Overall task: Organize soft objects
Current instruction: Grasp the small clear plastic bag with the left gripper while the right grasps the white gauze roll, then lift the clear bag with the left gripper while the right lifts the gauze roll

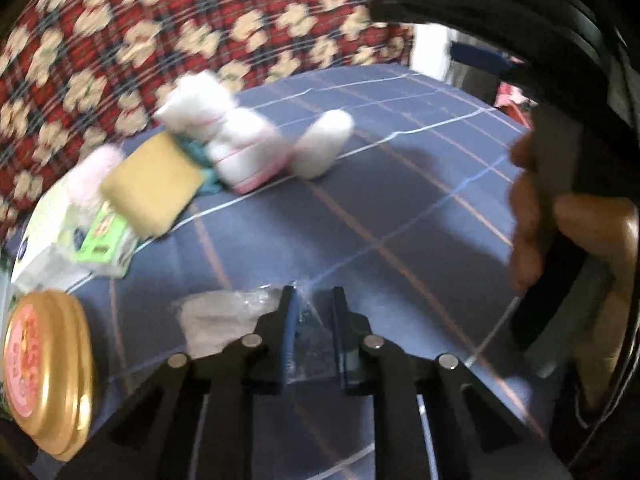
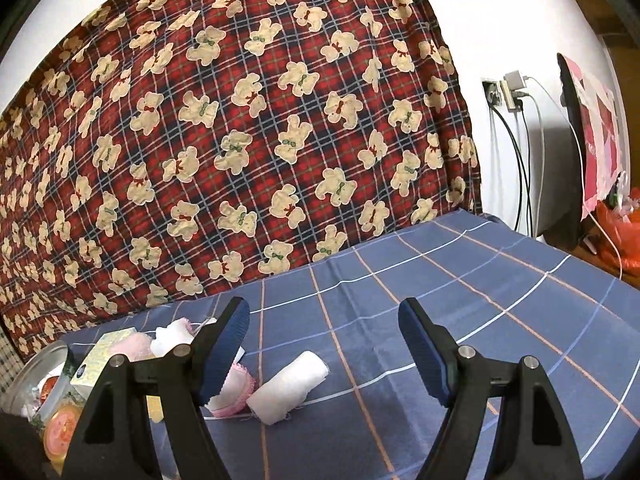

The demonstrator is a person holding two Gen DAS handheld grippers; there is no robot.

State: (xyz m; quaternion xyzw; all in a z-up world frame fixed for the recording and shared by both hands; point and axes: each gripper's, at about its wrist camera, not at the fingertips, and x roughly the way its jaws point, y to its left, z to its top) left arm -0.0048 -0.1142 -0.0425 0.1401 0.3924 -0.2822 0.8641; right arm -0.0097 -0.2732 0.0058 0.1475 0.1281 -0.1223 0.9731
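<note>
Left gripper (image 1: 312,300) pinches a clear plastic bag (image 1: 224,316); right gripper (image 2: 324,344) stands spread and empty.
The bag lies on the blue checked bedsheet (image 1: 400,200) at its near edge. The white rolled cloth (image 2: 288,388) and pink-trimmed roll (image 2: 236,392) lie touching towards the sheet's left edge, beside a yellow sponge (image 1: 152,184).

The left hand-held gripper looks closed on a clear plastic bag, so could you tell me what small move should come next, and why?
Probably lift it slightly. The left hand-held gripper is shut on the clear plastic bag, which lies on the blue checked sheet; raising it would show whether the grip holds.
</note>
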